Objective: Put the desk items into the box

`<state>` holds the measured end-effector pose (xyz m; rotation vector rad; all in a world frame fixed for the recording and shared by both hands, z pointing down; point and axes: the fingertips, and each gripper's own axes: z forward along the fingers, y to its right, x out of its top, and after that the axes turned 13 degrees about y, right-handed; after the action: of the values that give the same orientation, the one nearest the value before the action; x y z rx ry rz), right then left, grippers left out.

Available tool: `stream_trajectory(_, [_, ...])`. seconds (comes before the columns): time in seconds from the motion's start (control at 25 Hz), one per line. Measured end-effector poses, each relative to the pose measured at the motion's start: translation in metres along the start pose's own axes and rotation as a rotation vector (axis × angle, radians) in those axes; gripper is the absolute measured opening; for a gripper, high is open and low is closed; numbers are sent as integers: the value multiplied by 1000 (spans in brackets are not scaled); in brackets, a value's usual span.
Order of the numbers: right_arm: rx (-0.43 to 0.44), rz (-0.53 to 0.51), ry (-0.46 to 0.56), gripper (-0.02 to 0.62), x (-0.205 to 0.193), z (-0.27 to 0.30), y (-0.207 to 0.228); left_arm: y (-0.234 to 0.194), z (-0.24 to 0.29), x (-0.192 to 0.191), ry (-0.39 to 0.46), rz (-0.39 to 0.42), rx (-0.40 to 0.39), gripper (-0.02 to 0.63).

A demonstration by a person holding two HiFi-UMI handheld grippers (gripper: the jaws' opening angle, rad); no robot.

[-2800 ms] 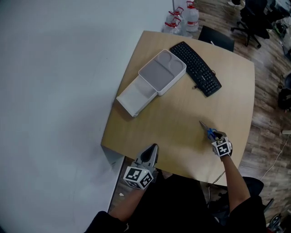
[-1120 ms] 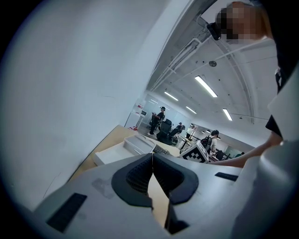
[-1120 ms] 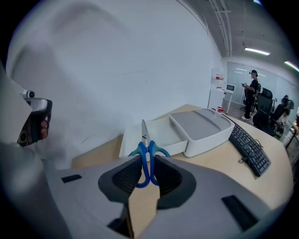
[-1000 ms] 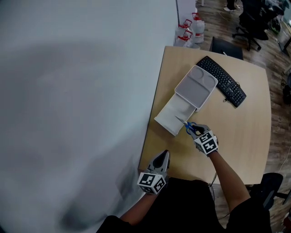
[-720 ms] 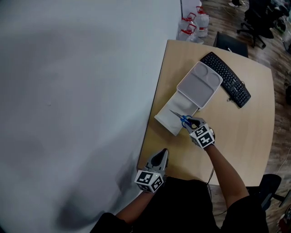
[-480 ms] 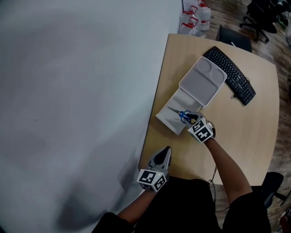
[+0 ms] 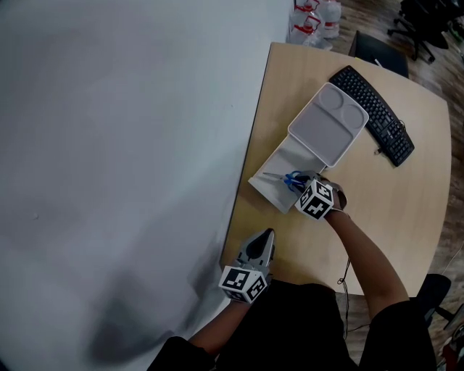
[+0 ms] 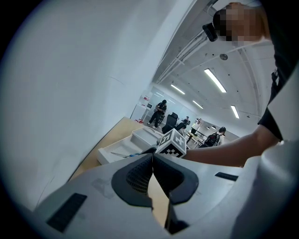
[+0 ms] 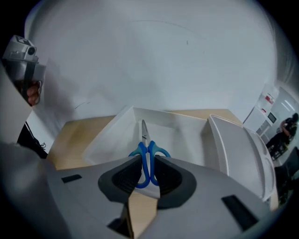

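My right gripper (image 7: 303,185) (image 9: 145,169) is shut on the blue handles of a pair of scissors (image 9: 145,154) (image 7: 287,179). Their blades point out over the open white box (image 7: 277,171) (image 9: 184,135) near the desk's left edge. The box's lid (image 7: 328,123) (image 9: 243,149) lies flipped open beside it. My left gripper (image 7: 261,246) (image 8: 153,173) hovers at the desk's near edge with its jaws together and nothing between them. From there I see the box (image 8: 122,147) and the right gripper's marker cube (image 8: 172,144).
A black keyboard (image 7: 373,114) lies beyond the lid on the wooden desk (image 7: 399,196). A white wall (image 7: 123,159) runs along the desk's left edge. Water bottles (image 7: 313,13) stand on the floor past the far end.
The right gripper has carried the scissors from the desk's near right across to the box; the blades now reach over its inside. The left gripper has stayed near the front edge.
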<state>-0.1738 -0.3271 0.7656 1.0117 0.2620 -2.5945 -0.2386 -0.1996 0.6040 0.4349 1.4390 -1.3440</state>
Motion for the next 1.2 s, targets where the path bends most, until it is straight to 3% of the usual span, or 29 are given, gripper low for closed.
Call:
stream_trajectory(0.2, [29,-36,-39,144,-2,3,-2,-3,2,-5,-11,-5,10,15])
stream_trajectory(0.8, [0,-24,28,143,1,2,1,3,3,-9,-6,-14,20,15])
stream_trajectory(1.04, [-9,50,67,152,3,-2,2,6,-11,-4,17,-4,36,15])
stream_trajectory(1.2, [-44,100,160,144,21,-19,1,11,-23,4,38,8,44,15])
